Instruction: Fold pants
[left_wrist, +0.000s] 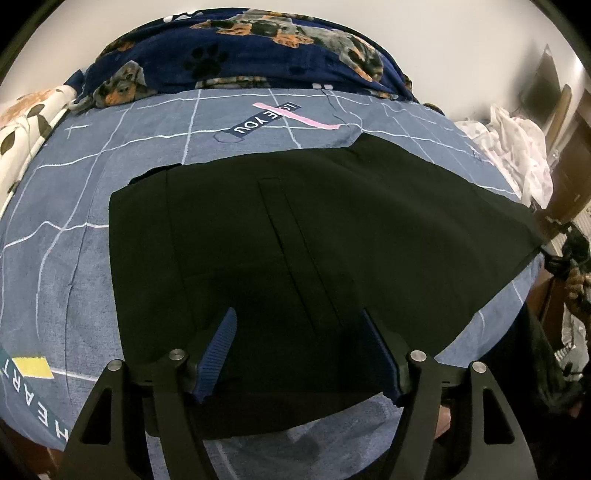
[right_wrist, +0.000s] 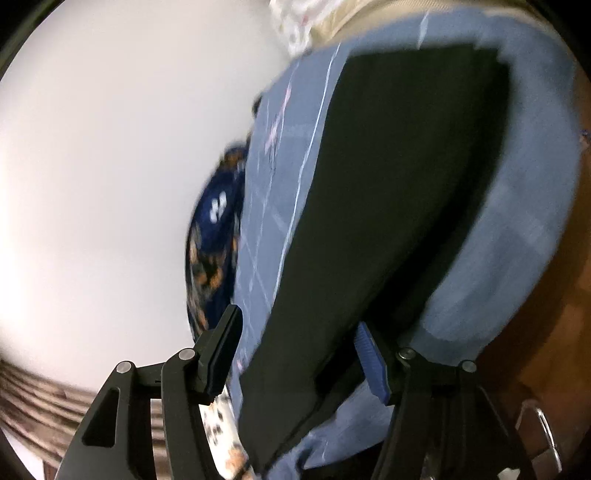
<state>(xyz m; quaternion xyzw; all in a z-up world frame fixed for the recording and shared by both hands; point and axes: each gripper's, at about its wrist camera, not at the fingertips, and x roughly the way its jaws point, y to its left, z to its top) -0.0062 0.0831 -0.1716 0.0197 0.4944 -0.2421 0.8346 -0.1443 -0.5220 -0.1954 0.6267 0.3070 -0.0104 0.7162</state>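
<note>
Black pants lie flat across a blue grid-patterned bedsheet, with a long seam running down the middle. My left gripper hovers over the near edge of the pants, its blue-padded jaws wide apart and holding nothing. In the right wrist view the pants stretch away along the bed, and their near end lies between the spread fingers of my right gripper. Its pads do not press on the cloth. This view is blurred. A hand shows at the far right, by that end of the pants.
A navy dog-print blanket is heaped at the back of the bed. A white spotted cloth lies at the left and a white crumpled cloth at the right. The bed's edge drops to a brown floor.
</note>
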